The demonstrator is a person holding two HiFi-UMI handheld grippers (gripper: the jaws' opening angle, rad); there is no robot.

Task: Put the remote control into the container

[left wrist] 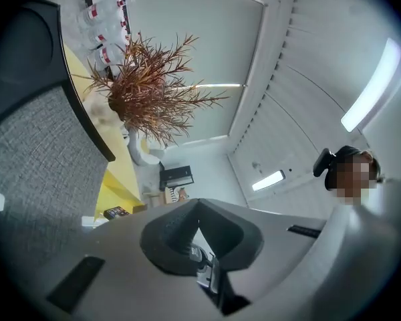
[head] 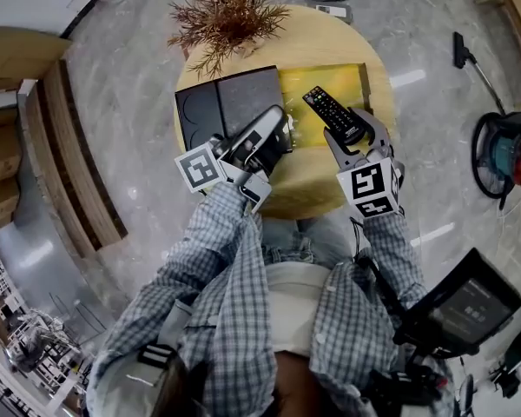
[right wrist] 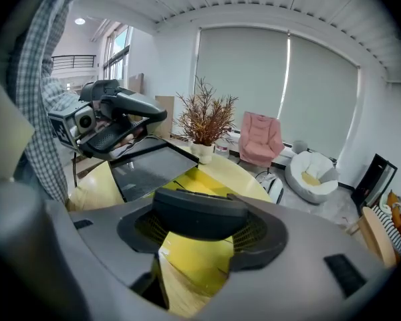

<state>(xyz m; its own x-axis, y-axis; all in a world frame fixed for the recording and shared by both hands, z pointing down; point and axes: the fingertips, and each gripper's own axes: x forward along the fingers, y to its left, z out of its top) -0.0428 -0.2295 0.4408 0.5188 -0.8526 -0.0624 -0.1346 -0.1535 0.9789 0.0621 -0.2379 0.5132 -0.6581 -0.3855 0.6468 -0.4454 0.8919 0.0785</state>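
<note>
Right now my right gripper (head: 352, 133) carries the remote (head: 333, 114) by its near end, jaws spread wide across its width and clamped on it; gripping at the end leaves most of the body sticking out ahead, free to go down first. The remote hangs tilted over the yellow mat (head: 321, 81), just right of the container (head: 243, 94), so it is not in yet; the container lies flat on the round worktop (head: 321, 189), its grey bed open upward. My left gripper (head: 278, 137) hovers at the container's near edge, jaws closed together with nothing between them; I judge it is placed there to steady the container should the remote nudge it. The dried plant (head: 226, 11) stands beyond, clear of the path.
</note>
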